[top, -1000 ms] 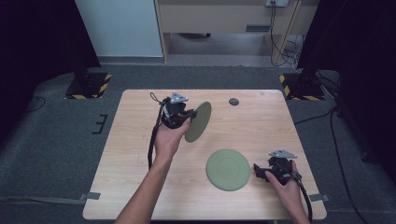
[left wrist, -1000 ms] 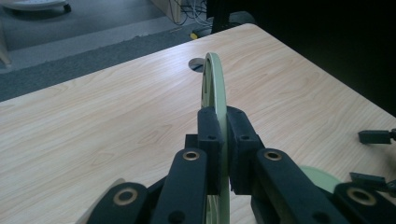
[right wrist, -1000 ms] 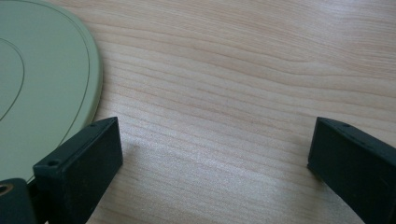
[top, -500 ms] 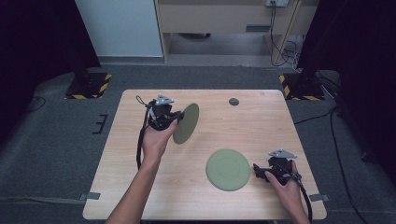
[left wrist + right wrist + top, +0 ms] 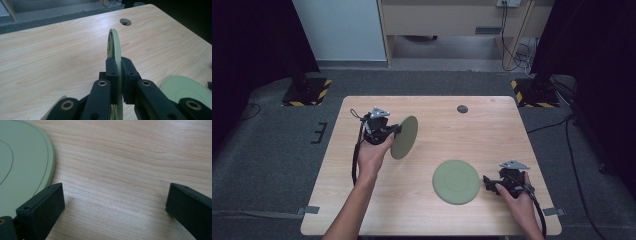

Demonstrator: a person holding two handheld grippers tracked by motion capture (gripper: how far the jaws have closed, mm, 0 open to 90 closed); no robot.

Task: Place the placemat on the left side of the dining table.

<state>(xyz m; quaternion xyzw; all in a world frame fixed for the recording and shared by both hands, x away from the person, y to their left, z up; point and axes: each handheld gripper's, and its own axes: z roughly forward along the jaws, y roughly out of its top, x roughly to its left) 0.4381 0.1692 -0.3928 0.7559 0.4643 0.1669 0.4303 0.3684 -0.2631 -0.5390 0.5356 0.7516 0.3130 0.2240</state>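
My left gripper (image 5: 388, 131) is shut on the rim of a green plate (image 5: 405, 137), holding it on edge above the left half of the table. In the left gripper view the plate (image 5: 114, 45) stands upright and edge-on, pinched between the two black jaws of the left gripper (image 5: 119, 80). A second green plate (image 5: 456, 181) lies flat on the table at the right front. My right gripper (image 5: 488, 183) rests on the table just right of it, open, and the flat plate's rim (image 5: 30, 165) lies beside the left jaw of the right gripper (image 5: 115, 205).
The wooden table (image 5: 492, 135) has a round cable hole (image 5: 462, 109) near its far edge, seen as a hole (image 5: 125, 21) in the left gripper view. Dark carpet surrounds the table. Two black stands with yellow-striped bases (image 5: 307, 91) sit behind its far corners.
My left gripper has carried the upright plate to the left and slightly toward me over the table. The right gripper and the flat plate have stayed still.
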